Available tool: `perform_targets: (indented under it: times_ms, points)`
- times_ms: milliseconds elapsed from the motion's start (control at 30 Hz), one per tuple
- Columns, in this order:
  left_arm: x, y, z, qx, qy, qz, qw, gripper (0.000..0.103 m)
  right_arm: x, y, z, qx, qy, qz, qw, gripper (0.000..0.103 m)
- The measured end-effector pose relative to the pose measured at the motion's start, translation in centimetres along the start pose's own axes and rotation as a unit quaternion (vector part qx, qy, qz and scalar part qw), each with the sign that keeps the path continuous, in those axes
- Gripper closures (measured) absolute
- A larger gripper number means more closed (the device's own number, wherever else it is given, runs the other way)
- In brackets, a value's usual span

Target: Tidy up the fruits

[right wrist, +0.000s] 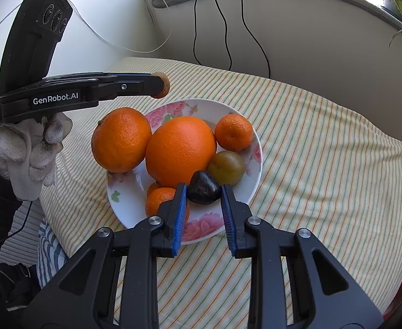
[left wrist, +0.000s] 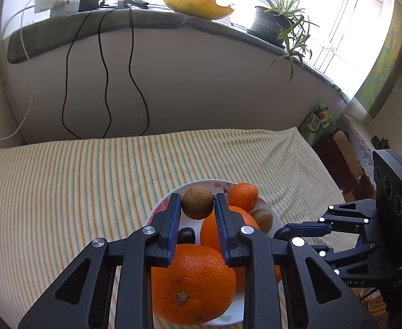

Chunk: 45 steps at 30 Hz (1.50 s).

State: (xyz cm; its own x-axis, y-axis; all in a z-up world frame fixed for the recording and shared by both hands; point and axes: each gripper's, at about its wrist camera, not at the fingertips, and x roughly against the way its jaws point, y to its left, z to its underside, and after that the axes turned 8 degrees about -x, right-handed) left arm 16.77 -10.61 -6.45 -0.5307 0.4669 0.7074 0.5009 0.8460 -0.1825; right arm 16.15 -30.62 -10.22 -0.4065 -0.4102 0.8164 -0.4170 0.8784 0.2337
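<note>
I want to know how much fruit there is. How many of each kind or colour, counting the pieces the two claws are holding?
Big oranges: 2
Small mandarins: 2, maybe 3
Greenish-brown fruit on the plate: 1
Brown fruit in the left gripper: 1
Dark fruit in the right gripper: 1
Total: 7, maybe 8

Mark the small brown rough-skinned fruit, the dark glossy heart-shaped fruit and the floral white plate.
Small brown rough-skinned fruit (left wrist: 197, 202): left wrist view, middle of its skin.
Dark glossy heart-shaped fruit (right wrist: 203, 189): right wrist view, centre of its top face.
Floral white plate (right wrist: 124, 203): right wrist view, bare near-left inner wall.
</note>
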Motion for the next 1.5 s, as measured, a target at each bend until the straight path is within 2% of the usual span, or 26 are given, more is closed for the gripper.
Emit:
perform_targets:
  times_ms: [133, 200, 300, 333, 400, 467, 567, 633, 733, 1133, 1500]
  points:
    - [0.0, 0.0, 0.0, 0.0, 0.003, -0.001, 1.0, 0.066, 0.1, 0.2, 0.0, 0.004, -0.001, -0.002, 1.0, 0.076]
    - [0.1, 0.0, 0.0, 0.001, 0.002, -0.002, 1.0, 0.065, 0.2, 0.3, 0.1, 0.005, -0.002, -0.002, 1.0, 0.076]
    - [0.2, 0.0, 0.0, 0.001, 0.001, -0.005, 1.0, 0.057, 0.3, 0.3, 0.1, 0.007, -0.007, 0.0, 1.0, 0.074]
    - [0.3, 0.1, 0.1, 0.001, 0.001, -0.006, 1.0, 0.056, 0.5, 0.4, 0.1, 0.008, -0.009, 0.002, 1.0, 0.07]
    - [0.4, 0.1, 0.2, 0.001, 0.001, -0.006, 1.0, 0.055, 0.9, 0.5, 0.1, 0.011, -0.019, 0.001, 1.0, 0.033]
    - [0.5, 0.1, 0.3, 0.001, 0.001, -0.008, 1.0, 0.052, 1.3, 0.6, 0.2, 0.015, -0.028, -0.002, 0.999, 0.027]
    - [0.6, -0.1, 0.3, -0.003, 0.0, -0.011, 0.9999, 0.05, 1.7, 0.9, 0.2, 0.018, -0.033, -0.002, 0.999, 0.026]
    - [0.7, -0.3, 0.3, -0.006, -0.002, -0.015, 0.9999, 0.046, 1.8, 0.9, 0.2, 0.018, -0.034, 0.0, 0.999, 0.026]
    - [1.0, -0.5, 0.3, -0.007, -0.004, -0.02, 0.9998, 0.041, 1.9, 1.0, 0.3, 0.018, -0.038, 0.0, 0.999, 0.019]
    - [2.3, -1.3, 0.3, -0.022, -0.016, -0.029, 0.9992, 0.04, 2.7, 1.5, 0.2, 0.018, -0.05, 0.005, 0.999, 0.019]
    - [5.5, -2.4, 1.3, -0.03, -0.053, -0.047, 0.997, 0.04, 5.0, 2.2, 1.3, 0.007, -0.081, 0.015, 0.997, 0.019]
